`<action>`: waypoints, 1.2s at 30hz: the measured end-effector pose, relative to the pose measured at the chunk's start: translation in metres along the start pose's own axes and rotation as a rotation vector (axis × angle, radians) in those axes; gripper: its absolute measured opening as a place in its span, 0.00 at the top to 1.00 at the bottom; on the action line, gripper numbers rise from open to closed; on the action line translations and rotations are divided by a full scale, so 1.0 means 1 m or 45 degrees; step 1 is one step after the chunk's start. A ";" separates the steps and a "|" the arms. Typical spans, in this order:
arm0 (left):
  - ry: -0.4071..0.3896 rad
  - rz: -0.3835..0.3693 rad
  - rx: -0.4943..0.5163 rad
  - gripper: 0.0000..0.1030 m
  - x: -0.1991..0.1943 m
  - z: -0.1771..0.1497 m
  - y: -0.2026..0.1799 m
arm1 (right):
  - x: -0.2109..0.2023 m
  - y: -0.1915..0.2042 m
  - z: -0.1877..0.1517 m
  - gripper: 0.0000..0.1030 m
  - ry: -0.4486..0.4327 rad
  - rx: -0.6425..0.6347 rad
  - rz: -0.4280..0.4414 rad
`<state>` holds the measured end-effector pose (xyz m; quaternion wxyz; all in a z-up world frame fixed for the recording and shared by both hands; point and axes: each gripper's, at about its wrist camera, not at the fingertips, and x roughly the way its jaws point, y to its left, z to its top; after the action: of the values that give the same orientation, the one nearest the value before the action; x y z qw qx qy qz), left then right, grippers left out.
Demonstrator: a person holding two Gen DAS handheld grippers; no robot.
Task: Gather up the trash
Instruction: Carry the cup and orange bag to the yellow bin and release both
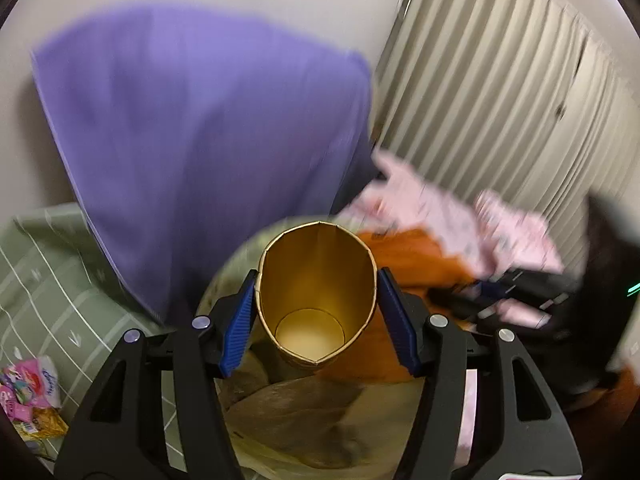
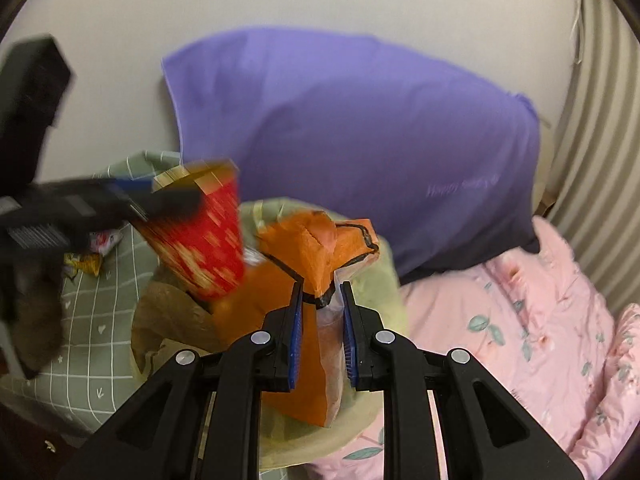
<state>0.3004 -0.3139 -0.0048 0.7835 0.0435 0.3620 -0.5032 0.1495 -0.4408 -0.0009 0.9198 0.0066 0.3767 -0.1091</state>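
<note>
A paper cup (image 1: 316, 264), gold inside and red with gold marks outside (image 2: 208, 248), sits squeezed out of round between the blue pads of my left gripper (image 1: 318, 276), which is shut on it. The cup hangs tilted over a pale, see-through trash bag (image 1: 304, 420). My right gripper (image 2: 320, 292) is shut on the bunched top of an orange bag (image 2: 288, 248) with a black drawstring, which stands inside the pale bag (image 2: 176, 320). In the right wrist view the left gripper (image 2: 168, 204) comes in blurred from the left, just left of the orange bag.
All of this is on a bed with a green checked sheet (image 1: 48, 288). A purple pillow (image 2: 360, 140) leans on the wall behind, and a pink quilt (image 2: 520, 340) lies to the right. Snack wrappers (image 1: 28, 400) lie on the sheet at left. A pleated curtain (image 1: 500, 80) hangs at right.
</note>
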 end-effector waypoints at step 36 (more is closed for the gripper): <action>-0.148 0.122 -0.297 0.19 -0.084 -0.048 0.055 | -0.009 -0.009 -0.024 0.53 -0.148 0.146 0.172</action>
<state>0.3010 -0.2024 -0.0052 0.8261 -0.0600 0.3694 -0.4213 0.1251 -0.4460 -0.0113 0.9435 0.0783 0.3147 -0.0683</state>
